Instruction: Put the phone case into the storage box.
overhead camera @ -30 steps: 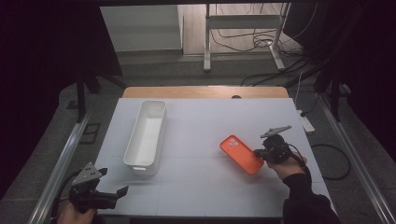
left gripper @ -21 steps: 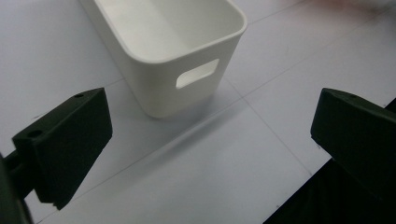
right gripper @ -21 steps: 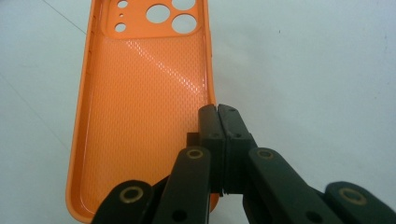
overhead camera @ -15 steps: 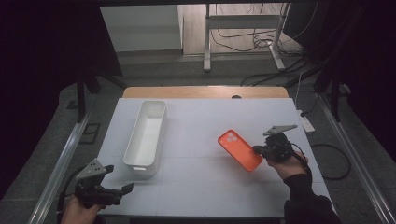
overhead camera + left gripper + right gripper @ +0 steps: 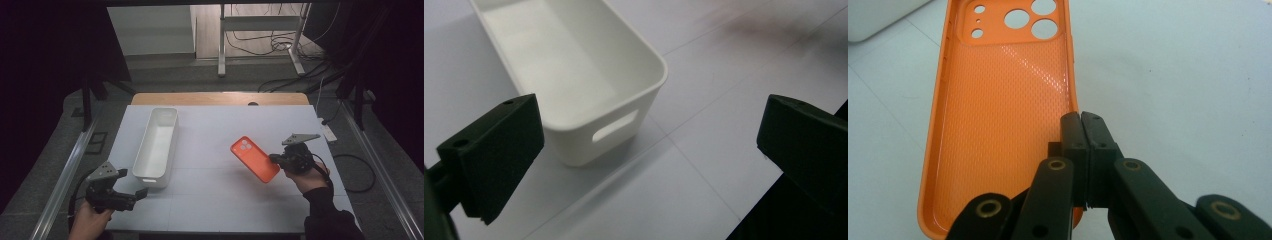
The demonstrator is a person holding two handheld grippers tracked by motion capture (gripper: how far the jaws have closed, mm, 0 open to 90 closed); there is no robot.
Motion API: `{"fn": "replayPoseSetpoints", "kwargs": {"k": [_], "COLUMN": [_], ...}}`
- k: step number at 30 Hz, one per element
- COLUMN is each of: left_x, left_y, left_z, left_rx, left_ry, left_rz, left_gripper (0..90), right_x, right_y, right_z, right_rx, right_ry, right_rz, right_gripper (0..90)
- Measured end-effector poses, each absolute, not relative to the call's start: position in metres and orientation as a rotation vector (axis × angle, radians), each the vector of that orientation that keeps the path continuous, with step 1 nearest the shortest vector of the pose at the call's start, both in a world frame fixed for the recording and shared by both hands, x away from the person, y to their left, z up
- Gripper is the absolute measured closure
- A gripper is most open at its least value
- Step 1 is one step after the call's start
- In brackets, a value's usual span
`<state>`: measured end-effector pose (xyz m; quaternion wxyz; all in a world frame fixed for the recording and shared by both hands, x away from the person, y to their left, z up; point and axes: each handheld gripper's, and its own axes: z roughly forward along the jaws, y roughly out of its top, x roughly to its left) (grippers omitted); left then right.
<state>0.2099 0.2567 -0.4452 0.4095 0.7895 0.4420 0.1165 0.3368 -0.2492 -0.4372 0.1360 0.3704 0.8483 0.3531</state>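
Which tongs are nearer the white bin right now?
Left. The left tongs hover open just off the white bin's near end; the right tongs grip the orange phone case well across the table.

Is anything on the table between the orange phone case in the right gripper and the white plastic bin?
Nothing visible. The right gripper is shut on the edge of the orange phone case, and only bare white table lies between it and the white plastic bin. The left gripper, open, sits by the bin's near end.

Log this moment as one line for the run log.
right gripper: shut on case edge | left gripper: open, facing bin | case: lifted off table
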Motion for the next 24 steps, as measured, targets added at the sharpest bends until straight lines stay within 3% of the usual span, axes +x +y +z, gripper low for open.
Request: {"fn": "replayPoseSetpoints", "kwargs": {"k": [24], "left_x": [0.255], "left_y": [0.218], "left_z": [-0.433], "left_rx": [1.924], "left_ry": [1.013], "left_rz": [0.124], "left_gripper": [0.0], "right_x": [0.330], "right_y": [-0.240], "right_z": [-0.427], "right_rx": [1.037], "right_ry": [2.412], "right_rz": [1.080], "right_gripper": [89.2]}}
